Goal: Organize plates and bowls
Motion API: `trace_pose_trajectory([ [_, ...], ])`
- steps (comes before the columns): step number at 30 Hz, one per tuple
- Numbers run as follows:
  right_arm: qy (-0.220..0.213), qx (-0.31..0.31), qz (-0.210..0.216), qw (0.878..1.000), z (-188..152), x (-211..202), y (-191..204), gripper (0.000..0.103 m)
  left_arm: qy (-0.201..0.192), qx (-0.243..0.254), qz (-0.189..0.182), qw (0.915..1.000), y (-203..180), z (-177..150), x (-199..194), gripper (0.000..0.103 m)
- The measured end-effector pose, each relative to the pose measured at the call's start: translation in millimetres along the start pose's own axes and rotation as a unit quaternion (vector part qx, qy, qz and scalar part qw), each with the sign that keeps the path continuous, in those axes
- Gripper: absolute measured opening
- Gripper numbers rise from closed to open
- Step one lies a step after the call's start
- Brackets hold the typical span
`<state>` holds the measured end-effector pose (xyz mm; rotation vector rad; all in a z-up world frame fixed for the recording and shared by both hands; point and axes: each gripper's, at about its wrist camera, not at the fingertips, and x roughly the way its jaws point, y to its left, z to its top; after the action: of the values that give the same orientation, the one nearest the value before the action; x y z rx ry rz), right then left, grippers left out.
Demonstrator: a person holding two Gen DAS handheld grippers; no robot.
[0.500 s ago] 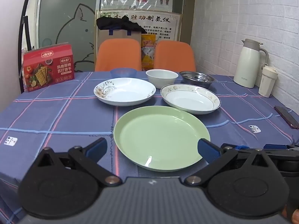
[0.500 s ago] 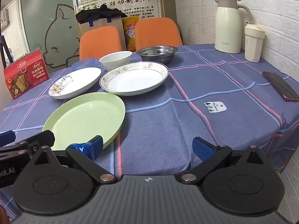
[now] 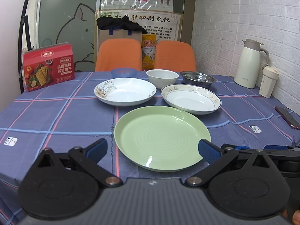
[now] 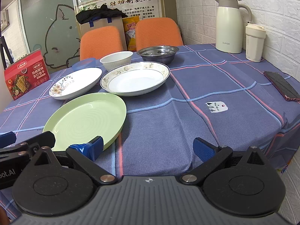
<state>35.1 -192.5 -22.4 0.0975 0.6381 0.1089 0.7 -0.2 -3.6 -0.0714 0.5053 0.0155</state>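
A worktop [image 3: 56, 116] under a blue checked cloth is set against a white brick wall. Near its front edge an empty green plate [image 3: 162, 137] is laid; behind it two empty white plates [image 3: 125, 91] [image 3: 191, 99] are placed, then a white bowl [image 3: 162, 76], a blue bowl [image 3: 123, 72] and a steel bowl [image 3: 197, 77], all seen empty. The left gripper [image 3: 152, 149] and right gripper [image 4: 148, 147] are held with jaws spread wide, nothing gripped.

Even, bright overhead light casts soft shadows and a small glare spot on the green plate [image 3: 149, 162], while fisheye distortion bends the sharp frames' edges.
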Motion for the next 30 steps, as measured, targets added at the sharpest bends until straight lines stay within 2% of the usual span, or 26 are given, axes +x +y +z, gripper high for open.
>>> trace_pose_trajectory([
  [30,-0.005,0.011,0.001,1.000,1.4,-3.6,-4.7,0.090,0.000,-0.001,-0.008,1.0000,-1.6,1.5,-1.2,0.103],
])
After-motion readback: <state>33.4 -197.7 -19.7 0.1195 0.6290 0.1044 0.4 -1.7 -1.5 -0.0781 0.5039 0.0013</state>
